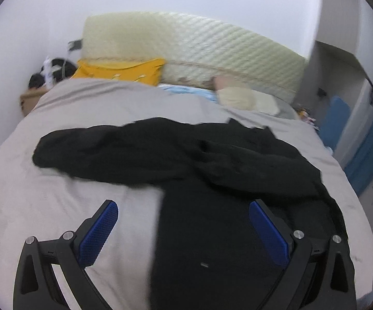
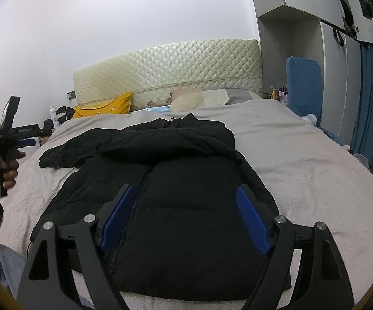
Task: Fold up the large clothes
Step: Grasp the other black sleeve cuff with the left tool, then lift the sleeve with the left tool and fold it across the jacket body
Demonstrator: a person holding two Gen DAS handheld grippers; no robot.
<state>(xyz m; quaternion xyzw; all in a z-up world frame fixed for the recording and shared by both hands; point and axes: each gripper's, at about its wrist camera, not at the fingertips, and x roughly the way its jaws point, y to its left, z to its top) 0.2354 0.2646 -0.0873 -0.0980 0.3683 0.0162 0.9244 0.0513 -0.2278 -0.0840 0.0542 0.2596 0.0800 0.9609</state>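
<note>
A: Where is the black puffer jacket (image 2: 186, 206)?

B: Flat on the bed (image 2: 302, 168), on the grey cover, zip side up and hem toward the person. One sleeve (image 2: 139, 144) lies across the chest, its cuff reaching out to the left. I'd judge that as a first fold already made, with the body not yet doubled over.

A: And the claws?

B: The right claw (image 2: 186, 217) hovers over the lower body of the jacket, its blue pads (image 2: 251, 222) spread apart with nothing between them. The left claw (image 1: 183, 232) is also spread and empty; it straddles the jacket's left edge, one pad over bare cover, the other over black fabric.

A: Why sit there?

B: Probably to pinch the side or hem for the next fold. The padding is thick and springy, so a shallow bite could slip.

A: Anything else?

B: A yellow pillow (image 2: 103, 107) and a quilted headboard (image 2: 165, 72) at the far end, well apart from the jacket.
</note>
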